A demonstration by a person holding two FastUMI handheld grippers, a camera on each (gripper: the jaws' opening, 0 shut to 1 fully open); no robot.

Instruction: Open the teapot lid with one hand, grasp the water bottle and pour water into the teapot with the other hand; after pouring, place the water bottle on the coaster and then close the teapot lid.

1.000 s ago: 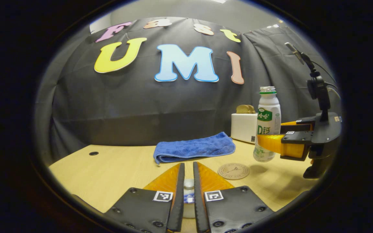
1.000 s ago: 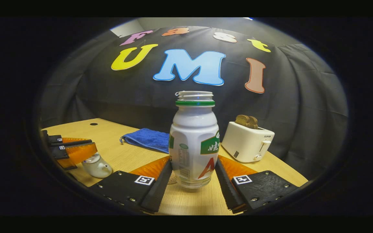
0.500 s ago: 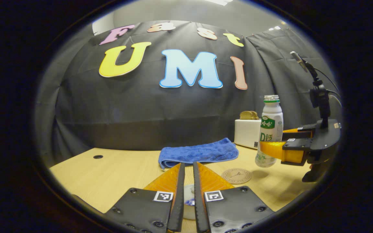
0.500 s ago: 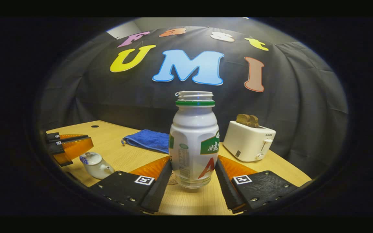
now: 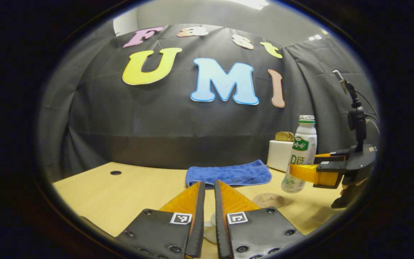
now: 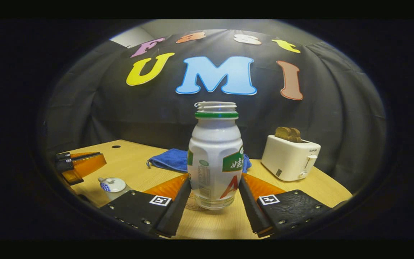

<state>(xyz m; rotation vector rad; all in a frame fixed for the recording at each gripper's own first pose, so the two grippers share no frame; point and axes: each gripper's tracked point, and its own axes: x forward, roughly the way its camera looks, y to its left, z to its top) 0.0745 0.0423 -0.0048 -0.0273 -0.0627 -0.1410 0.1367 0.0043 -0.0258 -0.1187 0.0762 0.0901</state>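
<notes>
Right tongs clamped on upright water bottle, frame centre, above desk. Left tongs nearly closed, empty; lidded teapot lower left.

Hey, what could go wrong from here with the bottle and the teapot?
1. The white plastic bottle in the right gripper has no cap, so tilting it early could spill on the wooden table.
2. The blue-patterned lid of the small white teapot looks seated; pouring now would likely run off it.
</notes>
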